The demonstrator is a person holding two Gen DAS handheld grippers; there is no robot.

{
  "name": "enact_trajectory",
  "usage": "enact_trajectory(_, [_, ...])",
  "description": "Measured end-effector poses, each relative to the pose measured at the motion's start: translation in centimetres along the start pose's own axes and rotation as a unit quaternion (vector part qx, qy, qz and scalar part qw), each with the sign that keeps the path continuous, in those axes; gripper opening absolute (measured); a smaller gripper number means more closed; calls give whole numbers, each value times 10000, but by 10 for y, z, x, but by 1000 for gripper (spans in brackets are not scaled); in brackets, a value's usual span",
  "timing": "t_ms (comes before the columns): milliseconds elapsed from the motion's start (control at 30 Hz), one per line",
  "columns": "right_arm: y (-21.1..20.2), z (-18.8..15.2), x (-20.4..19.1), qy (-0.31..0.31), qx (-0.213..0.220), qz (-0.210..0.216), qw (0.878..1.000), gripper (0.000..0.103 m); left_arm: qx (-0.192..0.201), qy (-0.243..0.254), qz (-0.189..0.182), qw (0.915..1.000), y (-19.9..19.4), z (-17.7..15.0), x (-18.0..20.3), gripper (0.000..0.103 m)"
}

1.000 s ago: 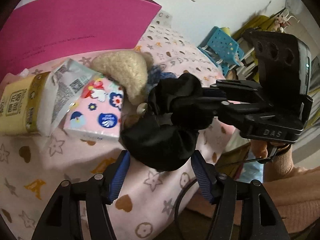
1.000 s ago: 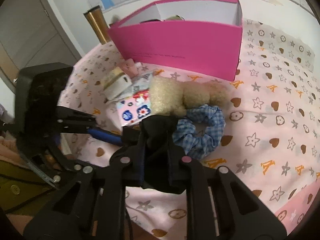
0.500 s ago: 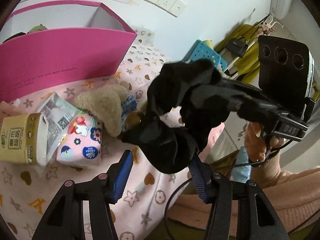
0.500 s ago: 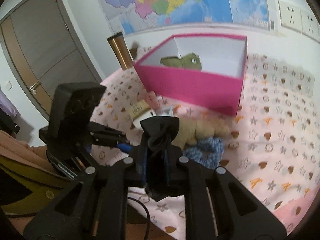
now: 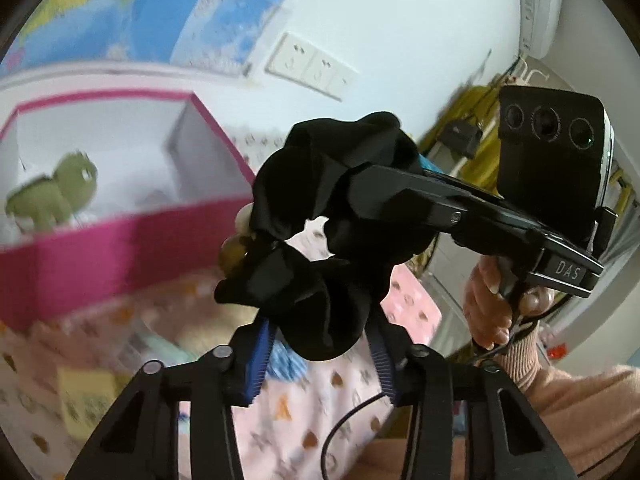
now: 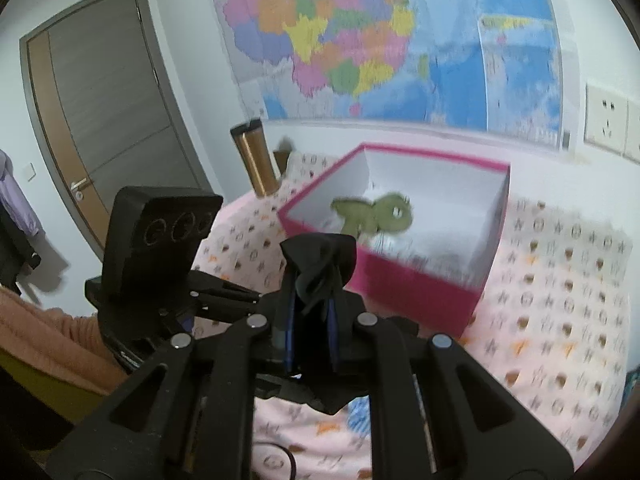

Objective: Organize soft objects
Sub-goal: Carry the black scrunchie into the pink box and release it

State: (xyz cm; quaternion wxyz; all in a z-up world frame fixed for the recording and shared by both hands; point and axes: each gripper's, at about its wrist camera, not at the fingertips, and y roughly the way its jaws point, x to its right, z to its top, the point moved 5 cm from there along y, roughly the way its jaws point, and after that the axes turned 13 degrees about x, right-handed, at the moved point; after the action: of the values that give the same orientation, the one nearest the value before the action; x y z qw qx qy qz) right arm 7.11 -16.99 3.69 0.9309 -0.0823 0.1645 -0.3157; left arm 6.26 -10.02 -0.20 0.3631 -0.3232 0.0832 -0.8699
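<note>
Left gripper (image 5: 320,354) jaws just been closing, now pinching lower fold of black scrunchie (image 5: 320,220). Scrunchie hanging in air above pink patterned bedspread (image 6: 560,280), shared between both tools. Right gripper (image 6: 310,336) clamping narrow on upper fold. Pink box (image 6: 420,288) sitting ahead toward wall-side edge, green plush (image 6: 376,216) inside. Judgement: carrying both grips level over near rim, avoiding stretching band; releasing only once above open interior.

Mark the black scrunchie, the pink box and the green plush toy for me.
black scrunchie (image 5: 320,312), left wrist view, lower bulge of fabric.
pink box (image 6: 416,292), right wrist view, near outer wall.
green plush toy (image 6: 394,216), right wrist view, its head.
</note>
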Motion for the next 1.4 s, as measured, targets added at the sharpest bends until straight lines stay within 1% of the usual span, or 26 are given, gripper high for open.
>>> enact_trajectory(167, [19, 28, 21, 63, 151, 24, 9999, 15, 169, 40, 270, 9995, 1, 33, -15, 34])
enact_trajectory(367, [48, 43, 56, 345, 160, -21, 9993, 15, 129, -12, 699, 9975, 14, 60, -41, 31])
enact_trajectory(500, [65, 48, 78, 555, 134, -44, 9984, 15, 72, -67, 962, 9953, 23, 77, -57, 30])
enact_trajectory(567, [74, 48, 87, 637, 102, -55, 9979, 15, 16, -89, 1134, 9935, 35, 84, -68, 30])
enact_trajectory(767, [104, 43, 119, 785, -104, -213, 9966, 15, -177, -200, 1482, 9886, 57, 92, -95, 30])
enact_trajectory(833, [113, 39, 132, 790, -199, -381, 9959, 17, -271, -208, 1597, 9866, 65, 93, -102, 30])
enact_trajectory(867, [116, 37, 137, 842, -254, -393, 9953, 19, -330, -185, 1691, 9849, 68, 92, -105, 30])
enact_trajectory(900, [121, 34, 145, 860, -321, -529, 9944, 23, -384, -167, 1772, 9833, 72, 91, -108, 30])
enact_trajectory(933, [126, 31, 151, 792, -383, -696, 9937, 25, -412, -133, 1856, 9817, 75, 90, -111, 30])
enact_trajectory(967, [132, 26, 161, 704, -509, -965, 9915, 29, -424, -112, 1909, 9806, 77, 90, -112, 30])
enact_trajectory(1000, [136, 22, 168, 691, -619, -1161, 9889, 36, -450, -104, 1974, 9792, 81, 90, -115, 30])
enact_trajectory(1033, [138, 17, 175, 705, -736, -1358, 9855, 36, -471, -103, 2034, 9779, 82, 89, -117, 30])
enact_trajectory(1100, [136, 13, 182, 738, -739, -1505, 9831, 36, -448, -24, 2103, 9766, 82, 89, -116, 30])
enact_trajectory(1167, [128, 12, 182, 800, -630, -1528, 9830, 36, -414, 85, 2132, 9761, 79, 87, -113, 30])
enact_trajectory(1300, [113, 15, 172, 799, -514, -1367, 9861, 36, -321, 140, 2044, 9783, 68, 85, -106, 30])
enact_trajectory(1400, [100, 17, 160, 889, -423, -1165, 9883, 36, -140, 183, 1948, 9806, 56, 84, -97, 31])
